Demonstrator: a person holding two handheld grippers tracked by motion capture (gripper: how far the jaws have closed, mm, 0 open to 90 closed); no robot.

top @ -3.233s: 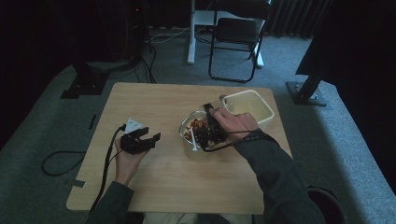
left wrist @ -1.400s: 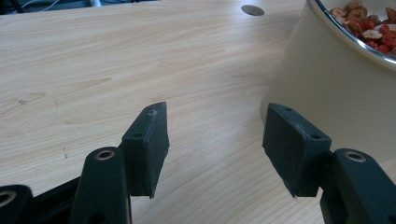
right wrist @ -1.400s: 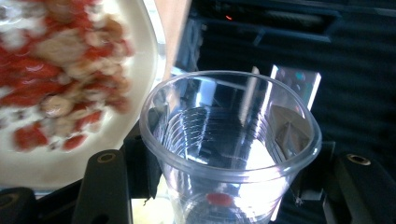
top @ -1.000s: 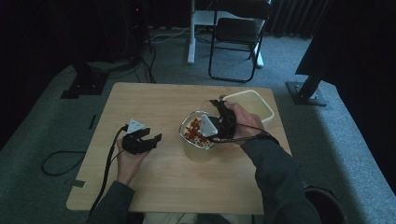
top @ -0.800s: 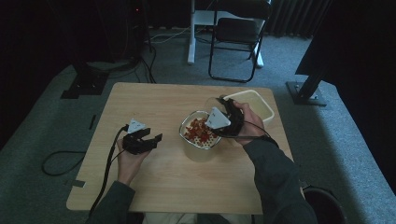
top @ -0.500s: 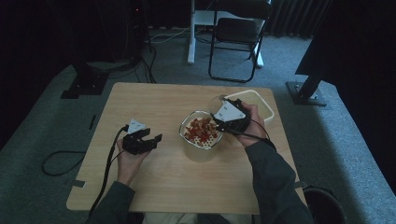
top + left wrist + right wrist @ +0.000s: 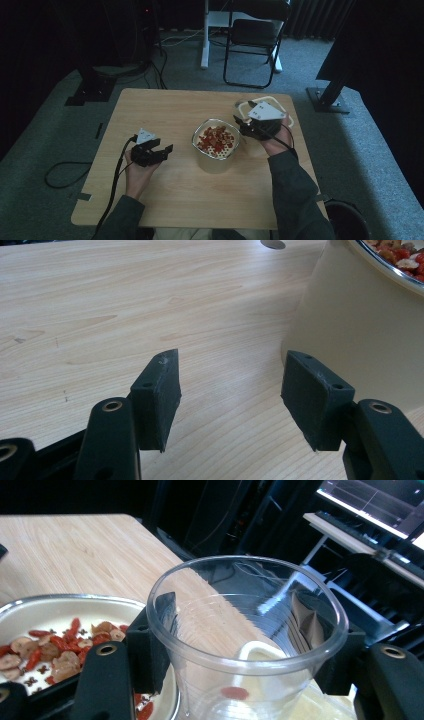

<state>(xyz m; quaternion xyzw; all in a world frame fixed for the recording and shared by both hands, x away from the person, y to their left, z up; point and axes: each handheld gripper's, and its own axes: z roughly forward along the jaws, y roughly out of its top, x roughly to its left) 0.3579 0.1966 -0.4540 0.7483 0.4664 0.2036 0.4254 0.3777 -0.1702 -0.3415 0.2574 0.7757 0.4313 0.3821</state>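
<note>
A round cream bowl (image 7: pixel 216 164) of red and tan dried fruit pieces (image 7: pixel 216 140) stands mid-table. My right gripper (image 7: pixel 251 121) hovers just right of it, above a pale square container (image 7: pixel 289 114). It is shut on a clear plastic cup (image 7: pixel 245 645). Its jaws have just been opening a little, and the pads still touch the cup's sides. The cup is upright with one red piece (image 7: pixel 235 693) at its bottom. My left gripper (image 7: pixel 164 154) rests on the table left of the bowl, open with nothing between its fingers (image 7: pixel 159 390).
The bowl's wall (image 7: pixel 360 325) stands close to the right jaw in the left gripper view. Bare wooden table (image 7: pixel 165 110) stretches to the left and the front. A folding chair (image 7: pixel 252 35) and stand bases sit on the floor beyond the table.
My right gripper has lifted the cup out of the bowl and carried it right, to above the pale container. The left gripper has stayed put.
</note>
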